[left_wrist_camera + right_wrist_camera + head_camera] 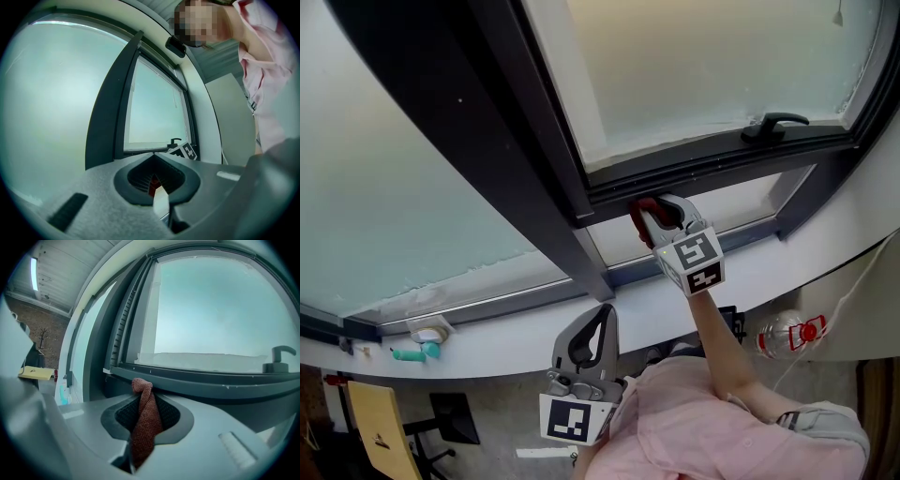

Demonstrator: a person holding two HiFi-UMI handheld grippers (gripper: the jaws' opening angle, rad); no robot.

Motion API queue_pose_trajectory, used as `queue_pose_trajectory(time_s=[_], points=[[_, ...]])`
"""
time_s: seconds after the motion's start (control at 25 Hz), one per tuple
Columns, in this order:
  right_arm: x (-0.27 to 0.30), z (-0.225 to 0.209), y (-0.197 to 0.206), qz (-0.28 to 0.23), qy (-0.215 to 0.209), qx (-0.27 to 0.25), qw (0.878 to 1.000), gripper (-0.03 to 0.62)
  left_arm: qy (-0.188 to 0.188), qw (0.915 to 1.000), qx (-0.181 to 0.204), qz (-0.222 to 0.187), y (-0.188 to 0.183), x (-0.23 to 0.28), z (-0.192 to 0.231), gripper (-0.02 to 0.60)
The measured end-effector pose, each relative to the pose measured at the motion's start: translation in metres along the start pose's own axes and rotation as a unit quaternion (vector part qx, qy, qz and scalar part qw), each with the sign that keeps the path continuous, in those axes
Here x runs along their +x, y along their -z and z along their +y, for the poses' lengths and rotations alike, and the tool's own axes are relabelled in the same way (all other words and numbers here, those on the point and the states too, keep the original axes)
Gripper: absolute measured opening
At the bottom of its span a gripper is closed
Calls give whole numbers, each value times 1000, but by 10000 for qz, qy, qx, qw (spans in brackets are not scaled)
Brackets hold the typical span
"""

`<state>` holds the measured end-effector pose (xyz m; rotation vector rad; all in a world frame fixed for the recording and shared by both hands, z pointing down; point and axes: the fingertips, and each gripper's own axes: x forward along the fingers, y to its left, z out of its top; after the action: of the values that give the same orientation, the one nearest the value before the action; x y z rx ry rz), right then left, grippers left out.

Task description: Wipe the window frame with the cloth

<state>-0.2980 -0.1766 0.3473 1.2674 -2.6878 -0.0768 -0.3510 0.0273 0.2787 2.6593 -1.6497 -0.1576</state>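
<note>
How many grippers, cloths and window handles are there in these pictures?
Grippers: 2, the left gripper and the right gripper
Cloths: 1, the reddish cloth pinched in the right gripper's fingers
Window handles: 1, the black window handle
Total: 4

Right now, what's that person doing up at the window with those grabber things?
A person holds a gripper in each hand. The right gripper is shut on a reddish-brown cloth, with the cloth's tip up against the dark window frame below the glass. The left gripper hangs lower by the white sill, jaws together, holding nothing.
</note>
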Motion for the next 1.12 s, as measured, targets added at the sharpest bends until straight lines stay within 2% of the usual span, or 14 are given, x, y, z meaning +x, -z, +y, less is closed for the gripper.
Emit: queue_pose_trajectory(time_s=[0.28, 0.44, 0.56, 0.92, 1.12], points=[[-4, -10, 1, 31, 222, -36, 9997, 64, 403, 9991, -101, 7, 6, 11, -3, -3], [1, -10, 2, 50, 207, -83, 9997, 63, 926, 9957, 55, 46, 12, 27, -11, -3], [1, -10, 3, 69, 151, -56, 9998, 64, 1166, 9932, -51, 2, 10, 38, -19, -3], [-3, -10, 0, 63, 97, -155, 9998, 64, 1538, 9881, -4, -74, 7, 58, -30, -3], [-4, -11, 0, 14, 94, -167, 9998, 63, 1539, 9880, 18, -93, 6, 62, -31, -3]])
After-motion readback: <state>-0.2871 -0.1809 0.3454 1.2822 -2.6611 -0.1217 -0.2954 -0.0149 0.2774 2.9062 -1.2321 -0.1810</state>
